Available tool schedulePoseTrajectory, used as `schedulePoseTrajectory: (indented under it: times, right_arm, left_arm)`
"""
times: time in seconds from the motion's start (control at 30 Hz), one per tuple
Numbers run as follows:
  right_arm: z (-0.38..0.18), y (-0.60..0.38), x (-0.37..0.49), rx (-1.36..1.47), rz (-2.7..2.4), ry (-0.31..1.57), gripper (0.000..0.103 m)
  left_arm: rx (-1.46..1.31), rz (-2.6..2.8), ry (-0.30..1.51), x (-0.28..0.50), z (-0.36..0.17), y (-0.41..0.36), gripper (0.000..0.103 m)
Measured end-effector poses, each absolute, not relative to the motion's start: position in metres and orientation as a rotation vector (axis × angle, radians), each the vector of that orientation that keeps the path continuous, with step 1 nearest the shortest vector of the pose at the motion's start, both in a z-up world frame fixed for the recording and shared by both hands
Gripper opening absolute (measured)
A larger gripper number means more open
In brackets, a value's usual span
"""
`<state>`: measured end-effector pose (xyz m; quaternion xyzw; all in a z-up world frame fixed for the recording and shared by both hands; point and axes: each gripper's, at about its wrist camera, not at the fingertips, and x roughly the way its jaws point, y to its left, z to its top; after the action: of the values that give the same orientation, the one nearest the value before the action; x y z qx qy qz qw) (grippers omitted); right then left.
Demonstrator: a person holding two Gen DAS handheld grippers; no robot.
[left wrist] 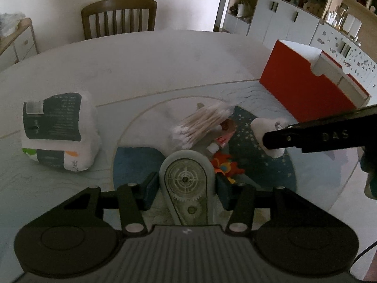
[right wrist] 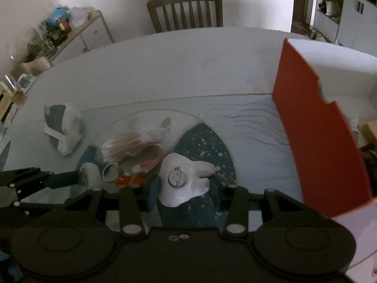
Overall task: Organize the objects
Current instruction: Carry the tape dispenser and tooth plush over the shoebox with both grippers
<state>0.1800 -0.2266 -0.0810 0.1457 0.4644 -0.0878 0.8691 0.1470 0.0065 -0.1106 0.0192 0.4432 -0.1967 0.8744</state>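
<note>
My left gripper is shut on a grey teardrop-shaped tool with clear gears, held just above the table; it also shows in the right wrist view. My right gripper is open around a white tooth-shaped pin badge lying on the mat; the badge shows in the left wrist view. A bundle of cotton swabs, a small tube, a red-orange toy and a metal ring lie between the grippers.
An open red storage box stands at the right, close to my right gripper. A white tissue pack lies at the left. A wooden chair stands behind the table.
</note>
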Motion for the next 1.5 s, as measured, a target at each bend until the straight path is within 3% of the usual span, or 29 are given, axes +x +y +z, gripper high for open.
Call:
schedulePoseTrajectory:
  times: [0.83, 1.5]
  right_arm:
    - [0.007, -0.286, 0.081, 0.318, -0.24, 0.827, 0.043]
    - [0.006, -0.393, 0.04, 0.286, -0.333, 0.798, 0.043]
  left_arm:
    - [0.022, -0.495, 0.858, 0.111, -0.045, -0.049, 0.048]
    - [0.062, -0.602, 0.709, 0.136, 0.024, -0.175, 0.048]
